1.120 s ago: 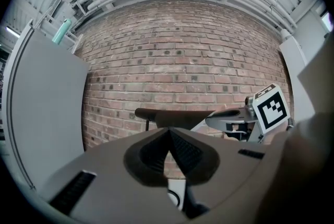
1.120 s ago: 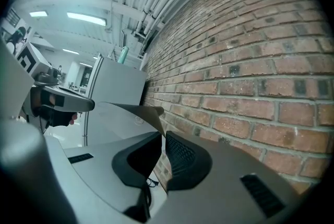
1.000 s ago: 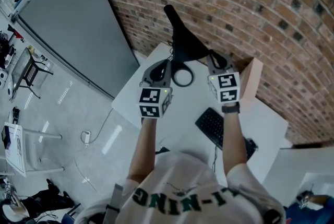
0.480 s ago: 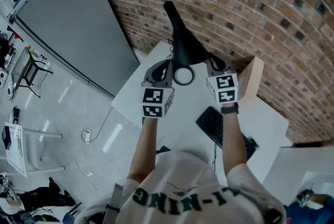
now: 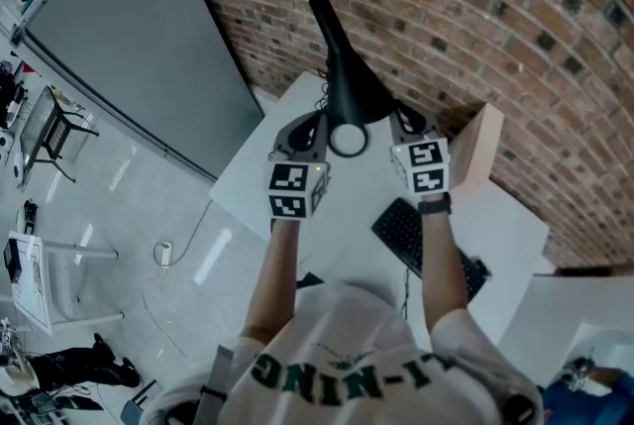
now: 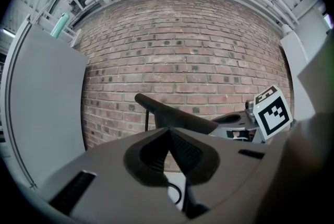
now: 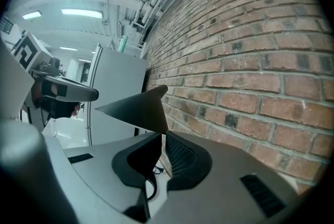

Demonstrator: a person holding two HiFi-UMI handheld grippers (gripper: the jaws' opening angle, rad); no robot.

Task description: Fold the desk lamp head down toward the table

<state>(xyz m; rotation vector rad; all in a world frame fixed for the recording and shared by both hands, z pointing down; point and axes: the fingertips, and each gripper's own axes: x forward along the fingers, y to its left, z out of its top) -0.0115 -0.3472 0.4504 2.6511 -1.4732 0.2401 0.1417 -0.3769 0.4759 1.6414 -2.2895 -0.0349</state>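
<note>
A black desk lamp stands on the white table (image 5: 248,187), its long head (image 5: 342,66) raised toward the brick wall above a ring-shaped base (image 5: 349,141). My left gripper (image 5: 315,123) is shut just left of the ring and holds nothing; in the left gripper view (image 6: 168,131) the lamp head (image 6: 172,113) runs across behind the jaws. My right gripper (image 5: 396,116) is shut at the head's wide end. In the right gripper view (image 7: 163,135) the head's lower corner (image 7: 138,108) comes down to the jaw tips; I cannot tell whether they touch.
A black keyboard (image 5: 406,237) lies on the table near the person's body. A cardboard box (image 5: 477,151) stands at the right against the brick wall (image 5: 475,7). A grey panel (image 5: 129,47) stands to the left. A cable (image 6: 175,194) lies near the lamp's foot.
My right gripper has edged left toward the lamp head's wide end. The left gripper has barely moved, and the lamp head still stands raised.
</note>
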